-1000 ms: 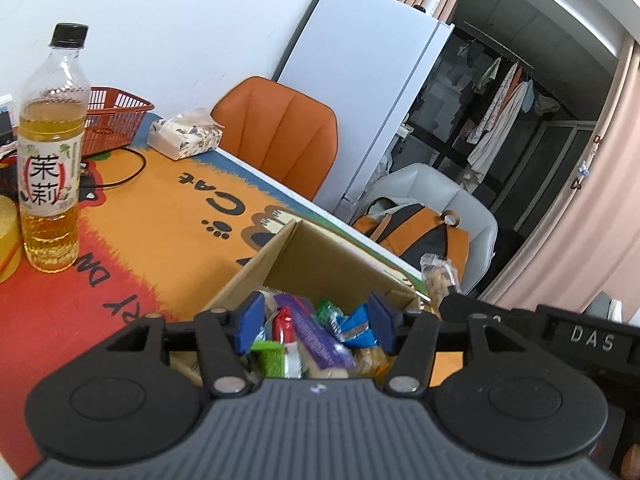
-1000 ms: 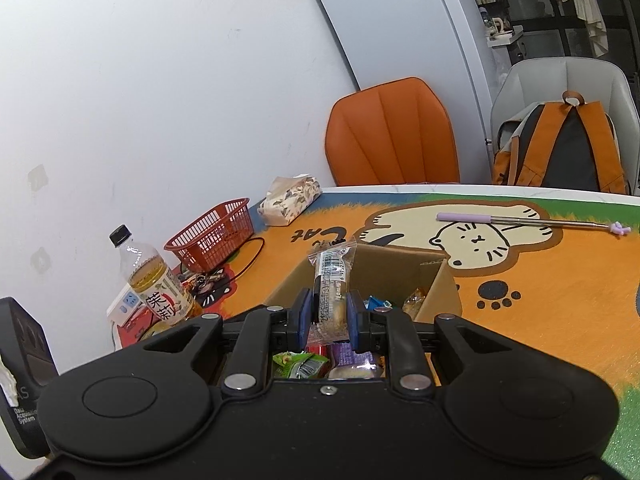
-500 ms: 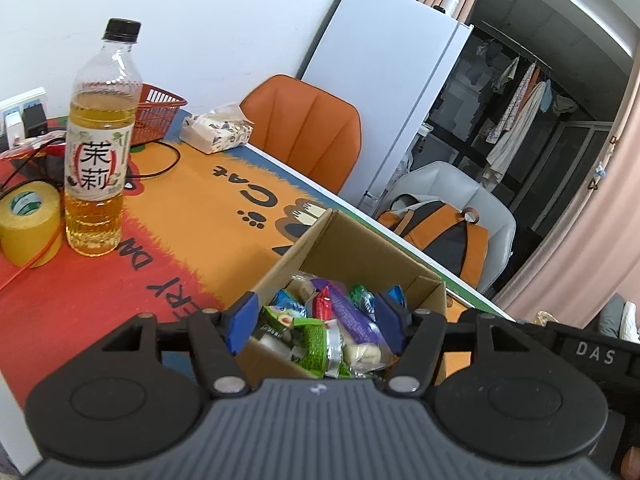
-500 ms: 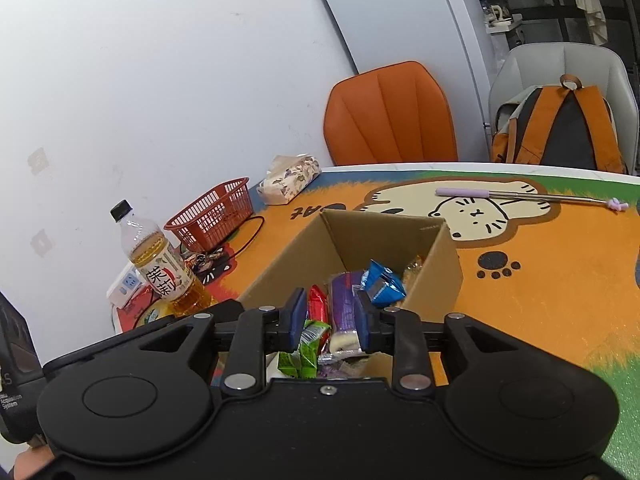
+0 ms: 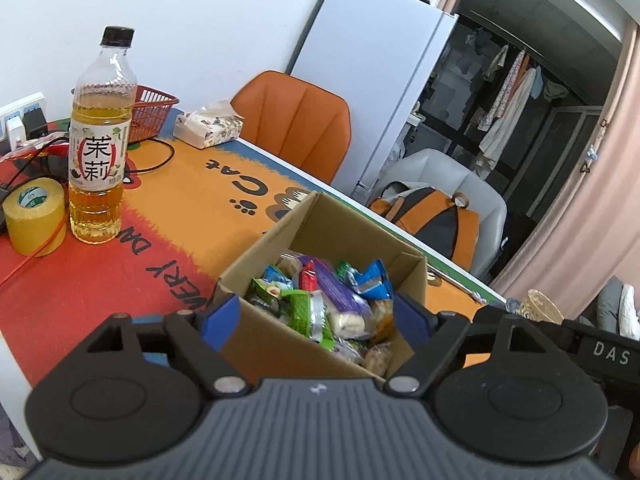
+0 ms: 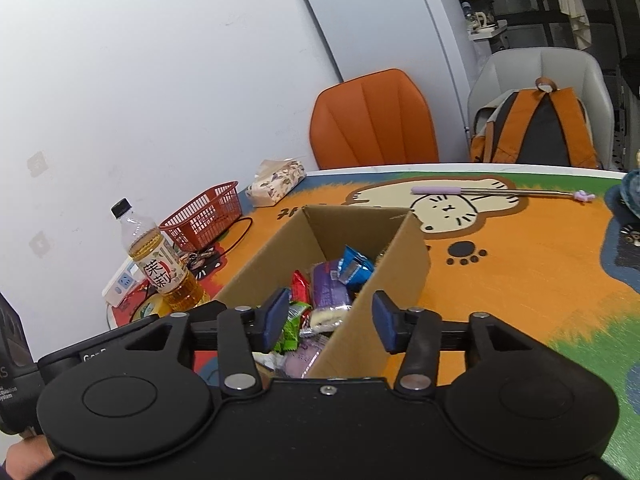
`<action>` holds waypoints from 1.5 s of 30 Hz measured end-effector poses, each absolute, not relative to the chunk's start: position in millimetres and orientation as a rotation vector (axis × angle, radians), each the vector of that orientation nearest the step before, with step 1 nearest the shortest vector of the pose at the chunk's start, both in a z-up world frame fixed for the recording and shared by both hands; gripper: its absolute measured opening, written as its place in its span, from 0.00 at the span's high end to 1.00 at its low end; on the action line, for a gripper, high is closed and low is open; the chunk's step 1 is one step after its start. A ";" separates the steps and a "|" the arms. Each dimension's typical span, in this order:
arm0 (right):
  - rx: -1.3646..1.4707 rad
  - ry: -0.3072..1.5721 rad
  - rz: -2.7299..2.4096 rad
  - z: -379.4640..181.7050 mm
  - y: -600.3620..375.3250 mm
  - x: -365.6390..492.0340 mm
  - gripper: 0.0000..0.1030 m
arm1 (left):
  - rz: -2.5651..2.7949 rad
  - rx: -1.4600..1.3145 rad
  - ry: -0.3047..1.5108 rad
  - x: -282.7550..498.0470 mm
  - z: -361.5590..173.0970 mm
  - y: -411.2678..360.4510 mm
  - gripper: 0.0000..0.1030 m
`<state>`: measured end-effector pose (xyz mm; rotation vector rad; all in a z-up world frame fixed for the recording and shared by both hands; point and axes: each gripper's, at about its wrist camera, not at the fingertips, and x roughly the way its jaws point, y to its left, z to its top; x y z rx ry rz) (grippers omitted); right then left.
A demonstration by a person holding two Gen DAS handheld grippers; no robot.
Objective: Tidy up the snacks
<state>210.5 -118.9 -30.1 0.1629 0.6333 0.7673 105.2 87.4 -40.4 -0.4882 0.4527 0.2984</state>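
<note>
A brown cardboard box (image 5: 344, 220) (image 6: 288, 248) stands on the cartoon-cat table mat, filled with several wrapped snacks (image 5: 320, 300) (image 6: 328, 284) in green, purple, red and blue. My left gripper (image 5: 316, 320) hovers at the box's near side, its jaws opening wide, and its blue pads hold nothing. My right gripper (image 6: 330, 320) sits over the box's near corner with its jaws opening too. Nothing is gripped between its pads.
A bottle of yellow tea (image 5: 100, 140) (image 6: 160, 264), a roll of yellow tape (image 5: 34, 216), a red basket (image 5: 150, 110) (image 6: 204, 216) and a tissue pack (image 5: 208, 128) stand at the left. A thin purple-handled stick (image 6: 500, 191) lies across the mat. Chairs and an orange backpack (image 6: 536, 128) are behind the table.
The right gripper let go of the clear-wrapped snack over the box and both grippers opened wider. Both have drawn back from the box.
</note>
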 end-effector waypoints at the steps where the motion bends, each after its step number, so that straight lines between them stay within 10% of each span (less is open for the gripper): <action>1: 0.164 0.629 0.762 -29.6 -121.7 208.6 0.44 | 0.295 -0.483 0.452 103.9 -39.8 84.9 0.17; 11: 0.177 0.563 0.713 -15.8 -155.1 186.2 0.01 | 0.252 -0.433 0.468 90.6 -28.8 62.4 0.11; 45: 0.123 0.461 0.669 29.3 -234.1 114.8 0.00 | 0.248 -0.258 0.487 27.1 24.7 8.2 0.00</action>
